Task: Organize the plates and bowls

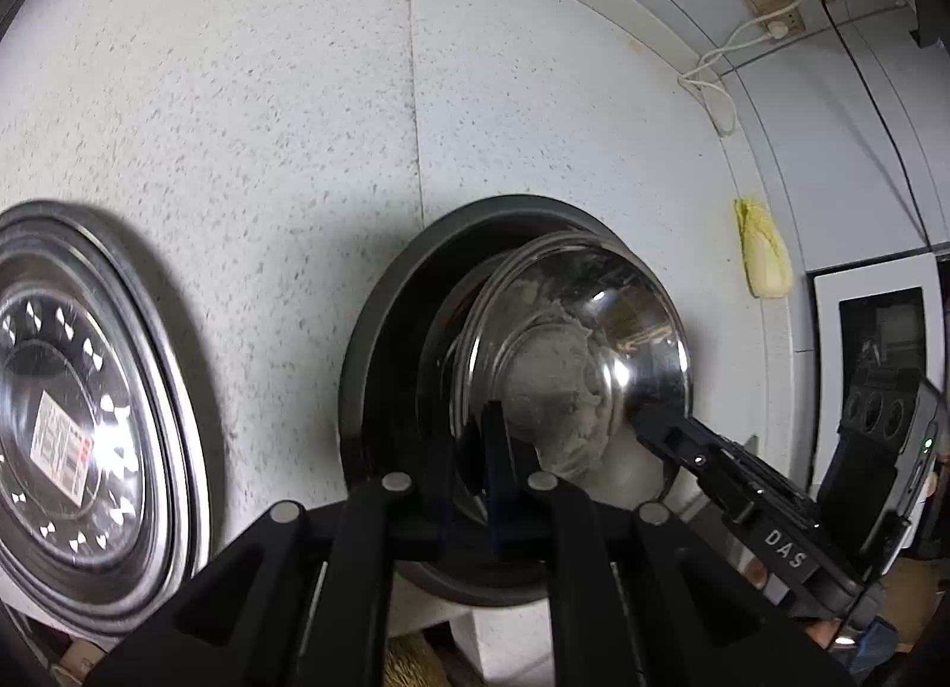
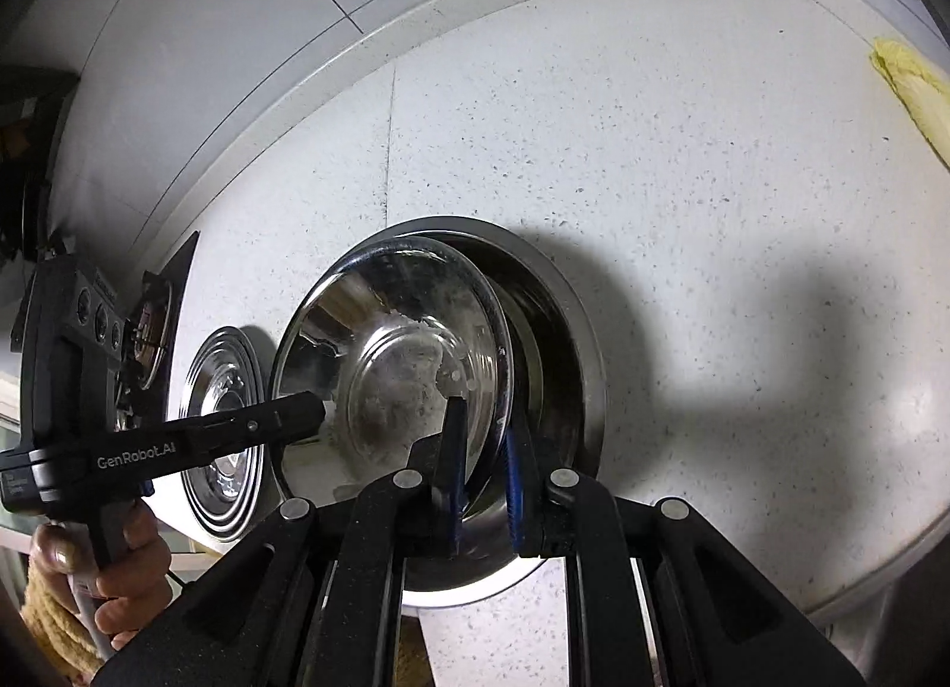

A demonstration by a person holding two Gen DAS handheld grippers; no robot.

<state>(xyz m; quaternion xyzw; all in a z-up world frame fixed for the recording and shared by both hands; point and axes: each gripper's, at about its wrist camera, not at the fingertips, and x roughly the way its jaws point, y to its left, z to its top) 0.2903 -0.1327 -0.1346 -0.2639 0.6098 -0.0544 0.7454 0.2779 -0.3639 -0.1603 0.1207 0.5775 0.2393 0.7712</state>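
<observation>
The steel bowl point(image 2: 392, 372) is clamped by both tongs, left point(image 1: 469, 479) and right point(image 2: 484, 485), above the speckled white worktop point(image 1: 267, 123).

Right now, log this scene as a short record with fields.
surface: speckled white counter
held item: steel bowl, tilted inside a larger dark basin
left gripper: shut on the steel bowl's rim
right gripper: shut on the steel bowl's opposite rim
nearby: patterned steel plate flat on counter; yellow cloth
</observation>
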